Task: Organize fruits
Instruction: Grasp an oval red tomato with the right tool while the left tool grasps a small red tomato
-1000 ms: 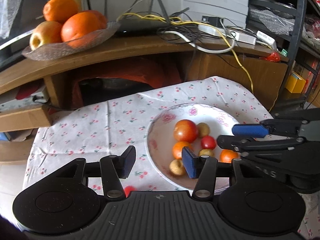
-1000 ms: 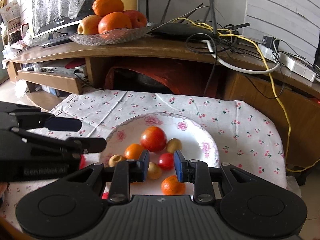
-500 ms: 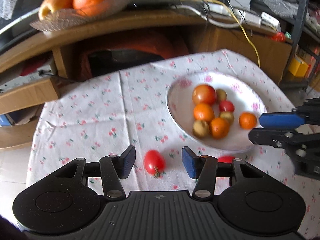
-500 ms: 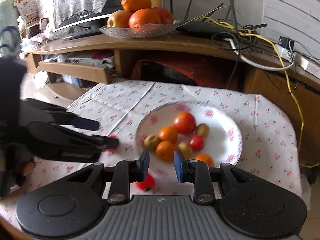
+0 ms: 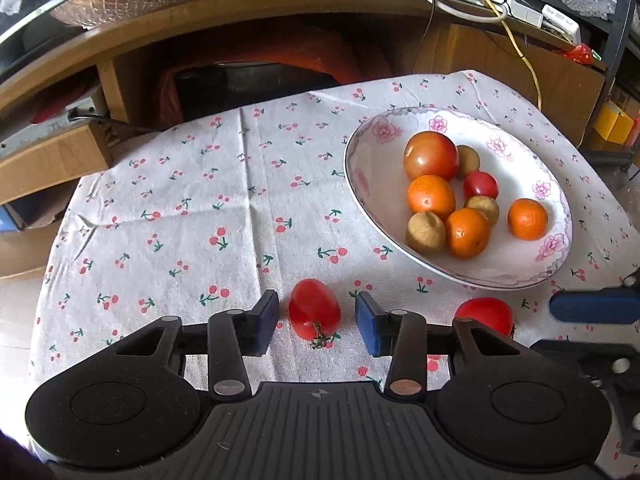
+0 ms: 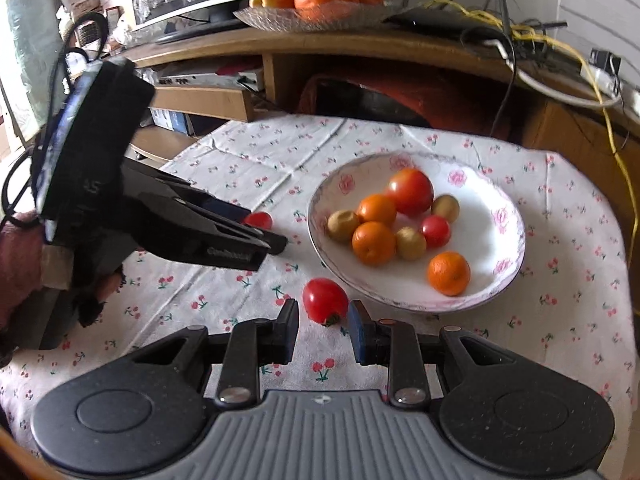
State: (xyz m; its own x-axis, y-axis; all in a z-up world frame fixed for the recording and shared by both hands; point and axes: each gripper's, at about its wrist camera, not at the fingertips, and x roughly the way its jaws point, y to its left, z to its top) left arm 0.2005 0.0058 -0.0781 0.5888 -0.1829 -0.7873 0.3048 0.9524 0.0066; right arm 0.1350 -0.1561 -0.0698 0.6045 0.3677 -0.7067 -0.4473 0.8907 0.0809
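Two red tomatoes lie on the cherry-print cloth in front of a white floral bowl [image 5: 360,184] that holds several fruits, among them a large tomato [image 5: 430,156] and oranges. My left gripper [image 5: 316,320] is open, and one tomato [image 5: 314,314] sits between its blue pads with a gap on each side. The right wrist view shows my right gripper [image 6: 323,326] open, with the other tomato [image 6: 325,300] just ahead of its tips. That tomato [image 5: 484,316] also shows in the left wrist view, beside the right gripper's blue finger [image 5: 592,307].
A glass dish of oranges [image 6: 316,12] stands on the wooden shelf behind the table. Cables [image 6: 560,48] trail along that shelf. A cardboard box [image 5: 48,160] sits at the far left. A hand [image 6: 16,268] holds the left gripper [image 6: 266,230].
Both grippers have drawn back from over the bowl and come down low near the table's front. Each now has a red tomato at its open fingers.
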